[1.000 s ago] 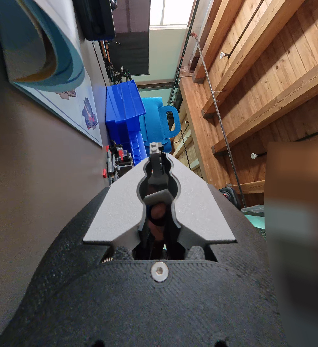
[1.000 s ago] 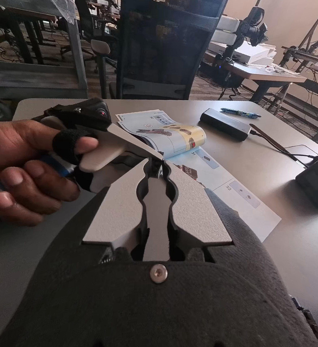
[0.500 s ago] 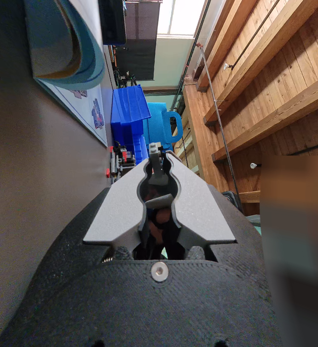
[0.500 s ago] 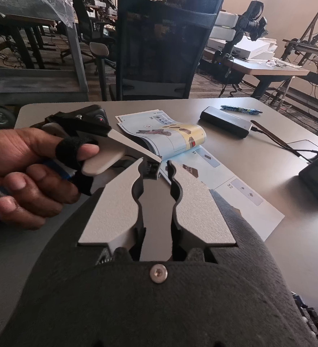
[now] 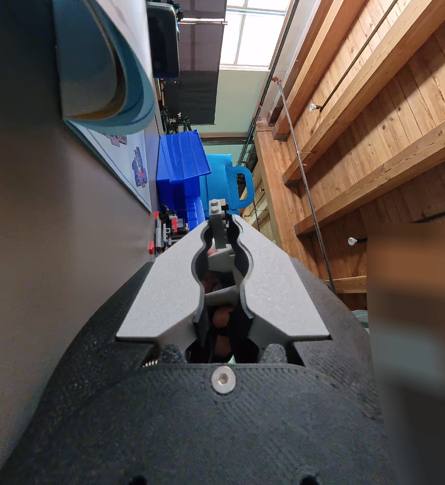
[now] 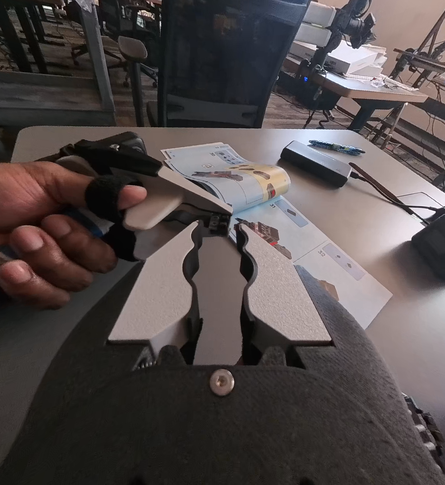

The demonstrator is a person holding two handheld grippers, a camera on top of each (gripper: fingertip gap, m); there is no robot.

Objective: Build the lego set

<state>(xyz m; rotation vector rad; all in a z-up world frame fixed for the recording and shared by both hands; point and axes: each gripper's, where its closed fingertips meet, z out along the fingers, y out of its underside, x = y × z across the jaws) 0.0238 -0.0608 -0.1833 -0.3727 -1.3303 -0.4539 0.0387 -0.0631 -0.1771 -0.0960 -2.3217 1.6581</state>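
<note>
On the grey table the left gripper pinches a small grey brick, the right gripper gapes empty beside it — the half-built model awaits by the blue bin, instruction booklet open, much apparently left.

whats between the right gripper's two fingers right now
Nothing is gripped: the right gripper is open, with only bare table showing in its gap. The left gripper's brick sits just past the tips, in the right wrist view.
</note>
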